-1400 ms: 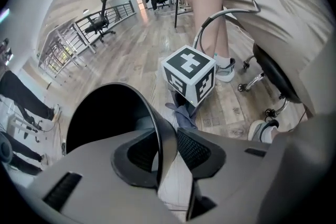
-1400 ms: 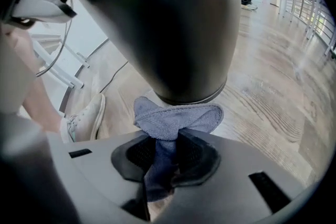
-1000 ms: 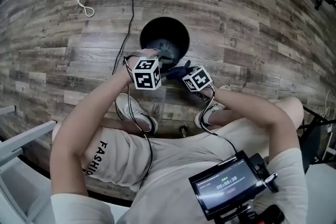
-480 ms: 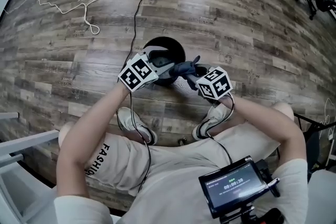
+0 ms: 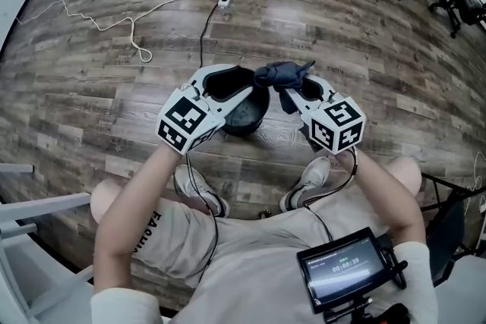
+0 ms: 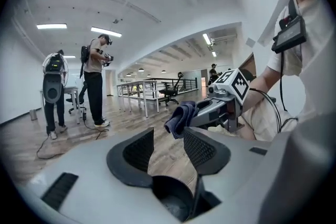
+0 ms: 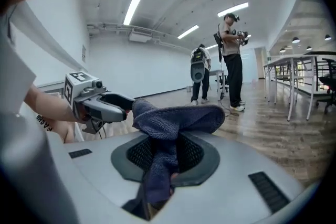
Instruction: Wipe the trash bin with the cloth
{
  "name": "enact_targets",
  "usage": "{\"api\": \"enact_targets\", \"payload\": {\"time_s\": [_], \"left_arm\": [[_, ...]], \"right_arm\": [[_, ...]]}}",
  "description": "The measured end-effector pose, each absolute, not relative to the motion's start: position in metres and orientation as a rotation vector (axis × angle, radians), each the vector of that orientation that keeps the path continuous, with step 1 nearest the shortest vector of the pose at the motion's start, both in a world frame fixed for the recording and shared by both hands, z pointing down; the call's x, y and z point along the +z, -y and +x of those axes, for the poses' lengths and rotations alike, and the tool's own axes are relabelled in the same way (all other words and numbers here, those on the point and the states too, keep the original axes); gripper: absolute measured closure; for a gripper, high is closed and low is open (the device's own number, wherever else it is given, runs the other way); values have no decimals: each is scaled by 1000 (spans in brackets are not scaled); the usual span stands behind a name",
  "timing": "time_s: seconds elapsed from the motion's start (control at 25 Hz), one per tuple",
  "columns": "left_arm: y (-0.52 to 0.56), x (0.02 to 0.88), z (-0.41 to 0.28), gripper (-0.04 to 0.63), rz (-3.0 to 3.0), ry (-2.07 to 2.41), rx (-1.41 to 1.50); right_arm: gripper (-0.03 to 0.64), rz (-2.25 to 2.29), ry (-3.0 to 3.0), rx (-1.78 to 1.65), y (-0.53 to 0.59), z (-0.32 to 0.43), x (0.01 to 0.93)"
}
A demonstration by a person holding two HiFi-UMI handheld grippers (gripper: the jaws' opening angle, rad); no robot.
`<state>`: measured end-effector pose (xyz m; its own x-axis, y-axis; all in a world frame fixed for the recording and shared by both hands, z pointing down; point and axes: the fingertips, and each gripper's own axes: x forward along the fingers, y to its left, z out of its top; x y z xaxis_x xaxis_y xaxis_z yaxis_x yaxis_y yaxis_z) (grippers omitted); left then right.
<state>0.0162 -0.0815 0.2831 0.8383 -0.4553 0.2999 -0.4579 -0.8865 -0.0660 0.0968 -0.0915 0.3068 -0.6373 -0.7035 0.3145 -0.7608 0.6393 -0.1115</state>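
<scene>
Right gripper (image 7: 164,150) held level, clamping cloth (image 7: 176,119); left gripper (image 6: 166,145) level, jaws apart

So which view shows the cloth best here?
The right gripper view: the cloth, dark blue, fills the frame, clamped between the right tool's jaws and draped over them. The head view shows the cloth only as a small bunch at that tool's tip; the left gripper view shows it small, from the side.
</scene>
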Motion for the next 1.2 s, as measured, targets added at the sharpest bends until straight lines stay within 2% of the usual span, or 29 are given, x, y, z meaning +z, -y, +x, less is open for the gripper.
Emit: {"api": "enact_targets", "payload": {"time_s": [0.32,0.72,0.92,1.2], "left_arm": [[56,270,-6,405,2992,909,432],[75,344,-22,405,2920,1058,531],[82,380,4,405,2841,964,533],[83,382,20,405,2803,931,539]], "right_arm": [[540,1336,2787,132,79,114,252],[540,1403,2665,-11,85,132,308],[540,1415,2667,128,96,132,325],[540,1353,2644,299,98,125,358]]}}
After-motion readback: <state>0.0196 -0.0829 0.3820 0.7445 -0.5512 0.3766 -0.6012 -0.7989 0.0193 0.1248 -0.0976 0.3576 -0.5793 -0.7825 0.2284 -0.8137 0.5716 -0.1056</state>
